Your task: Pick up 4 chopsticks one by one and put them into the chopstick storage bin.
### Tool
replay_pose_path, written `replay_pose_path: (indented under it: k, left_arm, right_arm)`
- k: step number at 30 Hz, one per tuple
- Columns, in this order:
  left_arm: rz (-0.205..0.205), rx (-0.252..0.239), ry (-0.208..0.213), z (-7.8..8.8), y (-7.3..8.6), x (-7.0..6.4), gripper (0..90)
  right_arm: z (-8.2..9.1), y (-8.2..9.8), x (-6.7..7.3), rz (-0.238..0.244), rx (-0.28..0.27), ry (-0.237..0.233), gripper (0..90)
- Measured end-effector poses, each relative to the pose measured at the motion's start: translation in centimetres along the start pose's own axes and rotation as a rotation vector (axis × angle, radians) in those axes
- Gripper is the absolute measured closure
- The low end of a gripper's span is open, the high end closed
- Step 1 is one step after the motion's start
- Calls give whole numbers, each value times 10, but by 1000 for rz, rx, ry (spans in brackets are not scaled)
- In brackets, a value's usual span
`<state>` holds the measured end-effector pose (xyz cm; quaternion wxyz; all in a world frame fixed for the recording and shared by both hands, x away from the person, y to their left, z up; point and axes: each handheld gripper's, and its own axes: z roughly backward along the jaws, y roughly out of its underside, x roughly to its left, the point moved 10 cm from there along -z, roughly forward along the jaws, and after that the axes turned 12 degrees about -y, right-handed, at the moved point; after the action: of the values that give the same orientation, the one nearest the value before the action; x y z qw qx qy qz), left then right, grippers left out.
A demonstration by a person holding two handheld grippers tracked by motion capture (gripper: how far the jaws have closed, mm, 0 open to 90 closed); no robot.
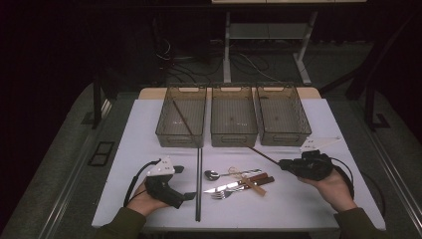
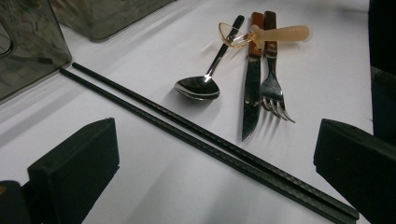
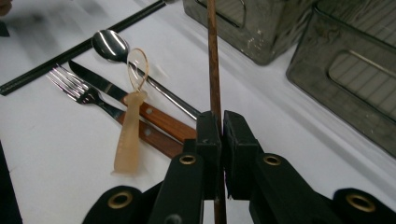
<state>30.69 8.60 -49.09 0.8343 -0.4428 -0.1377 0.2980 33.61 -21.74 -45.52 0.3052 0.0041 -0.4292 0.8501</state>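
High view: one brown chopstick already in the left bin point(image 1: 181, 117); right tongs point(image 1: 284, 164) clamp the second brown chopstick point(image 1: 263, 155), long axis pointing upper left toward the bins; black pair and cutlery left on the desk point(image 1: 298, 199). Left gripper view: left tongs point(image 2: 215, 158) gape wide, nothing held. Right gripper view: chopstick point(image 3: 214, 70) runs straight up-frame.

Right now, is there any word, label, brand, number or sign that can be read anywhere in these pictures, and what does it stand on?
None can be read.
Translucent spoon: faint raised marks on its handle, too blurred to read.
Grey plate on the left gripper: small dark marks, too small to read.
Grey plate on the right gripper: the same, too small to read.
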Motion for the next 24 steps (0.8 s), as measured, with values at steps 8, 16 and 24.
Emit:
replay_pose_path:
  k: [8, 16, 24]
  left_arm:
    - [1, 2, -3, 0, 0, 1, 0]
    - [-1, 3, -2, 0, 1, 1, 0]
    - [-4, 3, -2, 0, 1, 1, 0]
  right_arm:
    - [-3, -19, 3, 20, -33, -14, 857]
    - [-13, -38, 4, 33, -46, -22, 856]
    - [-25, -59, 4, 45, -59, -30, 856]
